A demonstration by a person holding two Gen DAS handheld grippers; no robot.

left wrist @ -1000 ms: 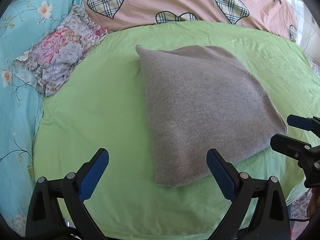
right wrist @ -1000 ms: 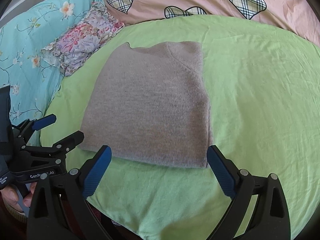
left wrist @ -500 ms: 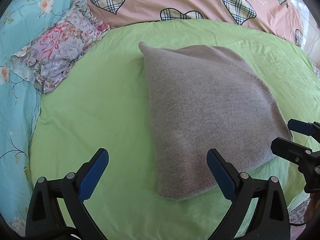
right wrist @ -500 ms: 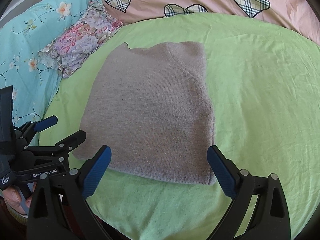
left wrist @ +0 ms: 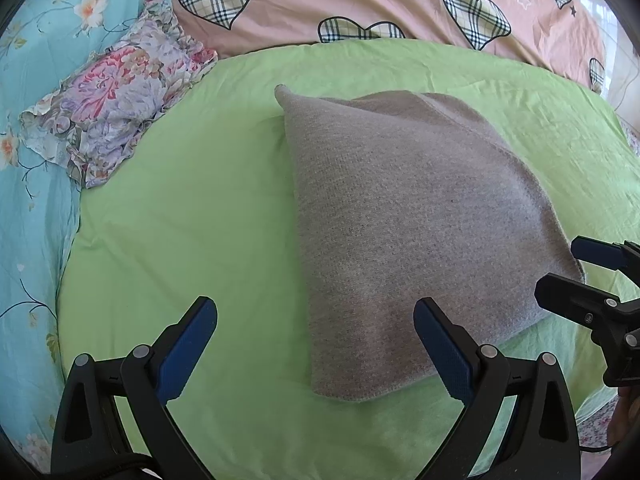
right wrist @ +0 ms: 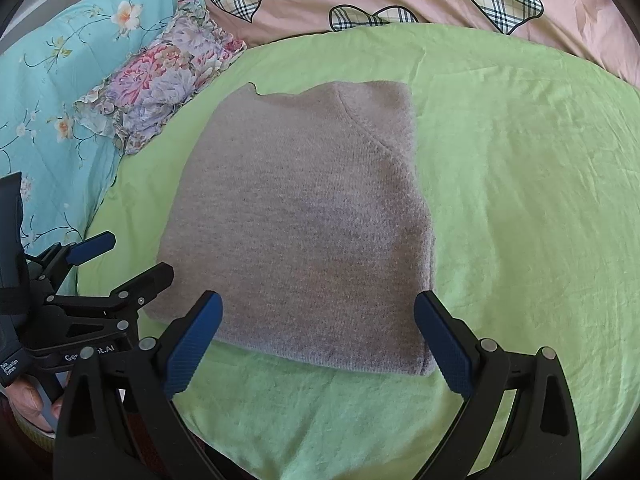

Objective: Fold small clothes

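A grey knitted garment (left wrist: 404, 216) (right wrist: 304, 216) lies folded flat in a rough rectangle on the green sheet (left wrist: 192, 224) (right wrist: 520, 184). My left gripper (left wrist: 316, 344) is open just above the garment's near left corner, holding nothing; from the right wrist it shows at the left edge as the left gripper (right wrist: 120, 256). My right gripper (right wrist: 318, 336) is open over the garment's near edge, its right pad by the near right corner, nothing held. In the left wrist view it appears as the right gripper (left wrist: 560, 268) beside the garment's right corner.
A folded floral cloth (left wrist: 116, 112) (right wrist: 160, 80) lies at the far left on a turquoise flowered cover (left wrist: 32, 184). A pink quilt with plaid hearts (left wrist: 400, 0) runs along the back. A person's fingers (right wrist: 28, 400) hold the left gripper's handle.
Both grippers have come forward and closer to the garment's near edge, so it looms larger in both views. The jaws stayed open and the garment has not moved.
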